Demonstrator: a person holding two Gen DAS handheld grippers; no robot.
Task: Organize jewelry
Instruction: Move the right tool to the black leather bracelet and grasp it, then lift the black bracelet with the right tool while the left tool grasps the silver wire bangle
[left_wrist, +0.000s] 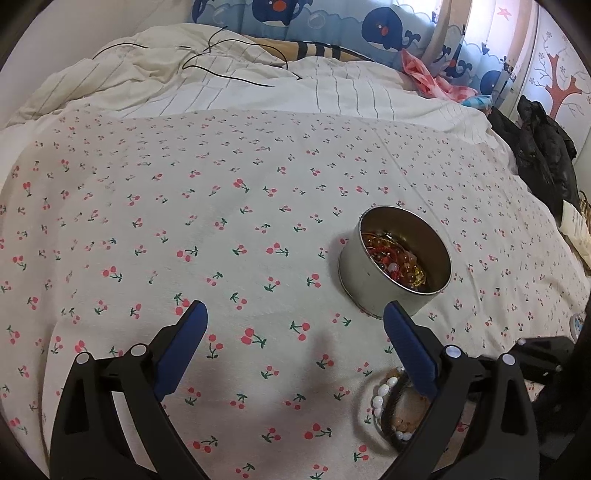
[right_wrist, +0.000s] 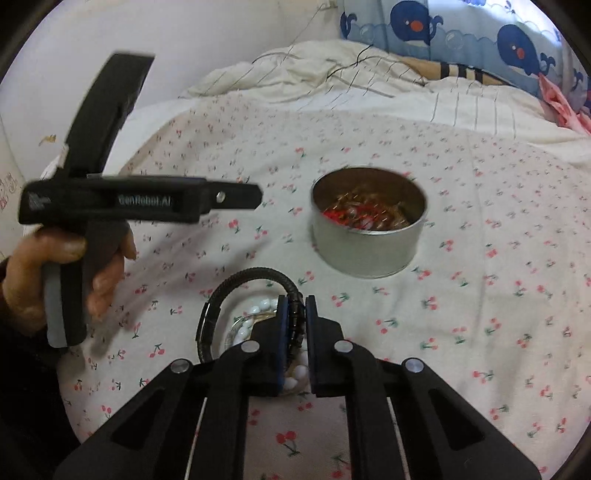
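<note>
The right hand-held gripper (right_wrist: 295, 308) is closed on a black bracelet (right_wrist: 236, 291), just above a white bead bracelet (right_wrist: 258, 308) lying on the cherry-print bed sheet (right_wrist: 480, 277). The left hand-held gripper (left_wrist: 295, 314) stands wide open and empty over the sheet. Beyond them stands a round metal tin (right_wrist: 369, 236) with more jewelry inside.

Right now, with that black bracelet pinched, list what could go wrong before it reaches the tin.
1. The right gripper holds the black bracelet only at one edge, so the loop may swing or slip out during the carry.
2. The white bead bracelet lies right under the black one; it may snag and get dragged along.
3. The tin sits on the soft cherry-print sheet and already holds jewelry; a bump on its rim might tip it.
</note>
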